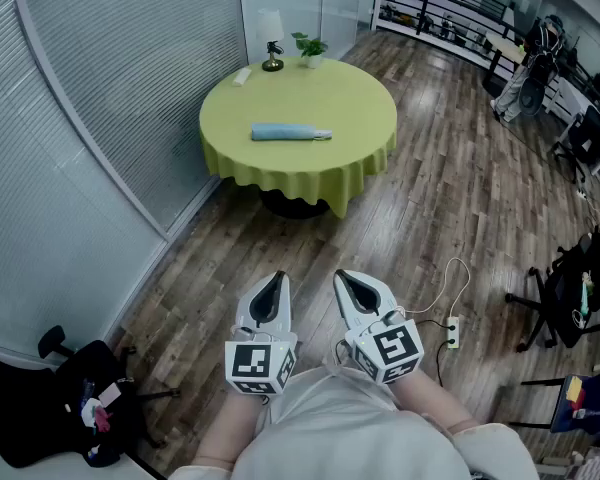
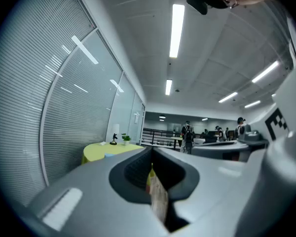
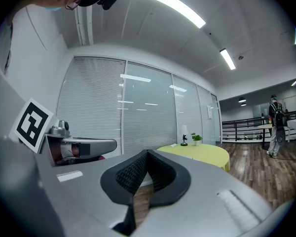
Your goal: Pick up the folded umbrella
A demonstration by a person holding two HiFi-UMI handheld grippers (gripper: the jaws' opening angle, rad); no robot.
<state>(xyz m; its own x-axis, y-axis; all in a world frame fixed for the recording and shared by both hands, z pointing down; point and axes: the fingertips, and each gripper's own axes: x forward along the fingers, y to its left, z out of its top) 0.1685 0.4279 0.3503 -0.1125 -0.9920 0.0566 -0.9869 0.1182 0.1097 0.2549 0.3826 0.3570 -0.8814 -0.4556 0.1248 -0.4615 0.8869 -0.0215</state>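
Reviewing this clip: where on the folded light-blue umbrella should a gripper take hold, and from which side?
Probably mid-length on the folded light-blue umbrella, from above, closing across its narrow width: it lies flat on the round yellow-green table, both long sides clear.

Counting one desk point(image 1: 355, 103), one folded umbrella point(image 1: 290, 133), one potted plant point(image 1: 310, 48), one lamp point(image 1: 270, 28), one small white item point(image 1: 242, 76), and two claws: left claw point(image 1: 277, 280) and right claw point(image 1: 343, 277).
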